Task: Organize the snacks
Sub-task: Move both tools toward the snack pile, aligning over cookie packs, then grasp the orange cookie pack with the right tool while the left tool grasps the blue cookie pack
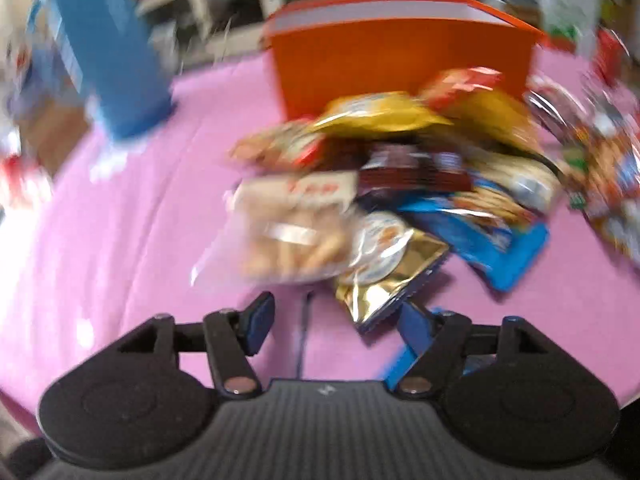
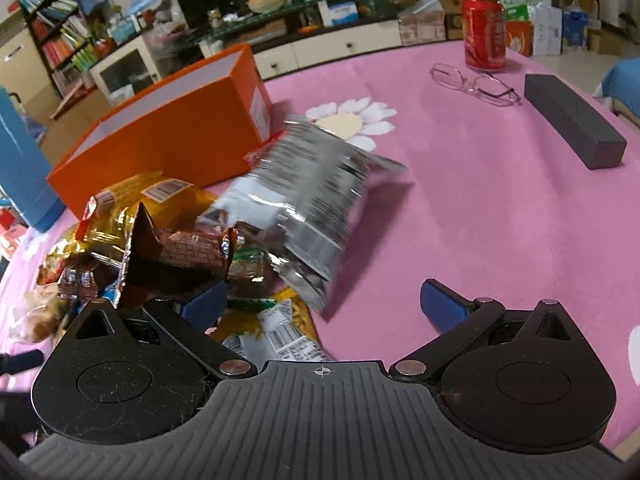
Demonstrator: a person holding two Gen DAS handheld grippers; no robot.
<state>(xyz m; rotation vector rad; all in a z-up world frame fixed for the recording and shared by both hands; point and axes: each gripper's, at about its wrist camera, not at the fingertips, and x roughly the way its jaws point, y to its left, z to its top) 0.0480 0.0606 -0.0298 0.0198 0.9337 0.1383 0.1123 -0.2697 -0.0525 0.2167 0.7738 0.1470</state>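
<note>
A heap of snack packets lies on the pink tablecloth in front of an open orange box (image 1: 404, 60), which also shows in the right wrist view (image 2: 168, 128). In the blurred left wrist view, my left gripper (image 1: 336, 320) is open and empty just short of a gold packet (image 1: 384, 280) and a clear bag of biscuits (image 1: 288, 232). In the right wrist view, my right gripper (image 2: 324, 300) is open and empty. A silver packet (image 2: 312, 192) lies blurred ahead of it, beside a brown packet (image 2: 176, 252) and a golden packet (image 2: 132, 204).
A tall blue container (image 1: 108, 44) stands left of the box; it also shows in the right wrist view (image 2: 20, 164). A red can (image 2: 484, 32), glasses (image 2: 476, 84) and a dark grey block (image 2: 572, 120) sit at the far right. Cluttered shelves lie beyond the table.
</note>
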